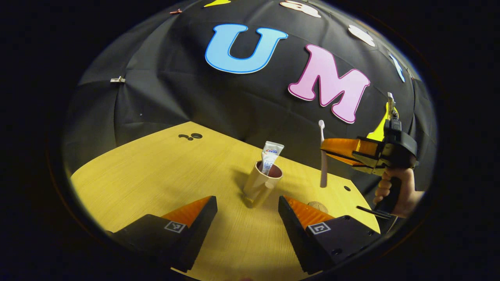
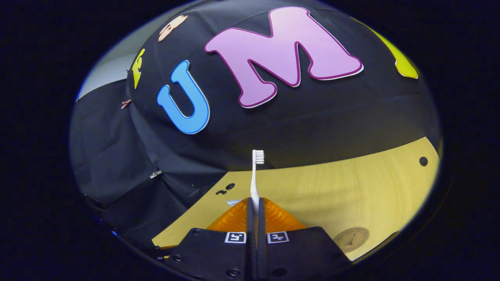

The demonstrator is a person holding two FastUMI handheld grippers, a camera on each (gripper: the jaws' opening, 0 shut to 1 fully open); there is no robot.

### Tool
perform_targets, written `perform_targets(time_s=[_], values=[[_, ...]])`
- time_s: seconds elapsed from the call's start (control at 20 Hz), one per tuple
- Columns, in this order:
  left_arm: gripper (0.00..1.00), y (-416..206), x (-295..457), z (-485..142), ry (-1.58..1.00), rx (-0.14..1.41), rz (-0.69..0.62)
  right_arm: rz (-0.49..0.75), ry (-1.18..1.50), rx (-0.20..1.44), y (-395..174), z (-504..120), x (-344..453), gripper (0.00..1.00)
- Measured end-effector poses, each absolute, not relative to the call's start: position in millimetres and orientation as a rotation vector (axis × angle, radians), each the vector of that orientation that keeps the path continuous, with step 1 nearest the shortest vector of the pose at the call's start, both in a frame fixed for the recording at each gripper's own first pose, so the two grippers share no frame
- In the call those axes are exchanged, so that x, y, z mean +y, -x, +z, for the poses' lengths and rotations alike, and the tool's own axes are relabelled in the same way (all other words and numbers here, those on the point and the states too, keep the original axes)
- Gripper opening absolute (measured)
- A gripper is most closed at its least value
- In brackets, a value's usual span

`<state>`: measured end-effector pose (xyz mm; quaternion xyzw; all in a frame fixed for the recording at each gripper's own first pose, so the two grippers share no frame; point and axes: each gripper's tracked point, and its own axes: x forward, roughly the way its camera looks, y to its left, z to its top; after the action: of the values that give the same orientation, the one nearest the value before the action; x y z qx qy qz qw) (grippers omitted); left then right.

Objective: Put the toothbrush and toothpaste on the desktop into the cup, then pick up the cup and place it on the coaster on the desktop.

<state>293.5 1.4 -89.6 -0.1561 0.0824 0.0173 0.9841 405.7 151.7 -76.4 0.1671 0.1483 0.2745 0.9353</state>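
A tan cup stands mid-table with the white toothpaste tube upright inside it. My left gripper is open just in front of the cup, a finger on either side, nothing held. To the cup's right, above the table, my right gripper is shut on the white toothbrush, which hangs upright with bristles on top. In the right gripper view the toothbrush rises from between the pressed fingers of the right gripper. A round wooden coaster lies at the lower right there; the coaster is right of the cup.
The yellow wooden table ends at the black cloth wall behind. Small dark holes mark the far left of the table, and one hole lies at the right. A hand holds the right gripper's grip.
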Motion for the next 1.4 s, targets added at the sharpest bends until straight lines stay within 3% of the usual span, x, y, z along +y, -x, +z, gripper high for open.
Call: perform_targets(time_s=[0.35, 0.65, 1.1, 1.2, 1.3, 1.35, 1.4], values=[[0.97, -288.4, 19.4, -95.6, 0.388, 0.132, 0.038, 0.569, -0.363, 0.154, -438.9, -81.9, 195.6, 0.05], [0.98, -288.4, 41.2, -121.9, 0.473, 0.138, 0.063, 0.496, -0.336, 0.034, -450.0, -96.4, 191.9, 0.05], [0.97, -288.8, 35.9, -130.7, 0.418, 0.142, 0.047, 0.442, -0.324, 0.017, -448.4, -128.2, 190.6, 0.05], [0.98, -289.5, 30.0, -131.9, 0.406, 0.146, 0.04, 0.438, -0.306, 0.03, -441.6, -136.4, 188.4, 0.11], [0.97, -289.8, 23.6, -133.2, 0.4, 0.154, 0.035, 0.456, -0.306, 0.05, -433.0, -138.2, 188.4, 0.44], [0.97, -289.5, 22.0, -133.2, 0.397, 0.158, 0.032, 0.462, -0.312, 0.057, -425.5, -137.0, 184.7, 0.48], [0.97, -289.2, 19.4, -131.3, 0.395, 0.16, 0.03, 0.467, -0.32, 0.068, -421.8, -137.0, 181.7, 0.65]])
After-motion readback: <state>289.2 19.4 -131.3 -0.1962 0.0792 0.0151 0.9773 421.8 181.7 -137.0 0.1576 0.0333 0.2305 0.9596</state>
